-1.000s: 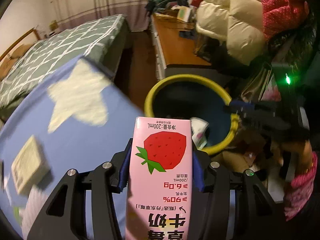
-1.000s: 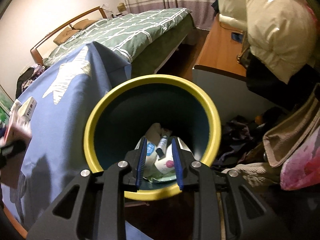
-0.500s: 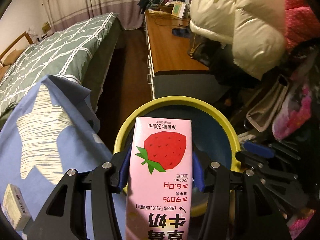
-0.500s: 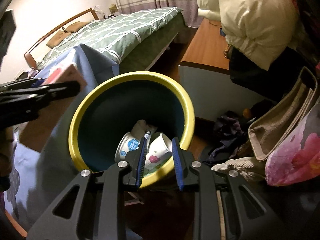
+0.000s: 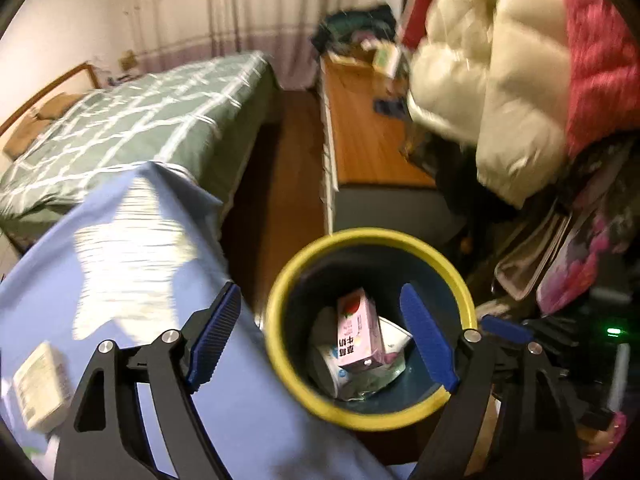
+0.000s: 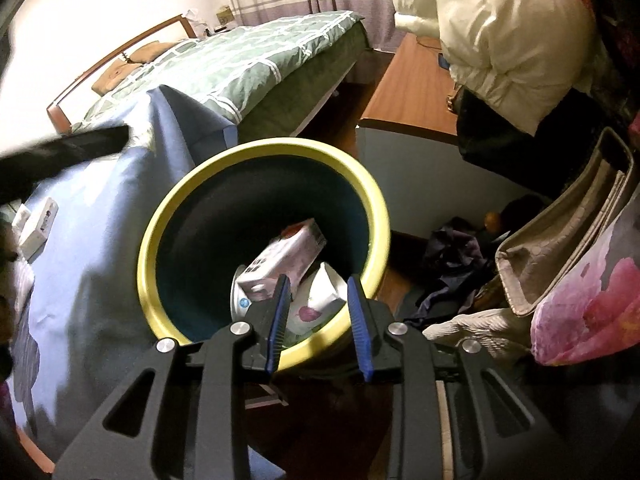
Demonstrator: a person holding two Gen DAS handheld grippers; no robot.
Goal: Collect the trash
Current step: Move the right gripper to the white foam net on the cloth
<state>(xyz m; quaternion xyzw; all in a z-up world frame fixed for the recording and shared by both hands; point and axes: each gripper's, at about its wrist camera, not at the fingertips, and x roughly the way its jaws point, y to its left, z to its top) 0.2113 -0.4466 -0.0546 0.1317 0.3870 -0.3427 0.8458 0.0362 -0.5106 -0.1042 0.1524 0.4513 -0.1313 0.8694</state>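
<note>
Milk carton (image 5: 357, 328) — below hand-held gripper (image 5: 320, 336)

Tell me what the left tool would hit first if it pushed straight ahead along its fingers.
Probably the pink milk carton lying on the trash inside the yellow-rimmed bin. The left tool, open and empty, points down into the bin's mouth, though depth is hard to judge.

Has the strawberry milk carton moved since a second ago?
Yes. The strawberry milk carton has dropped from between the left gripper pads, whose jaws have just been opening, down inside the yellow-rimmed bin, onto the paper cups.
</note>
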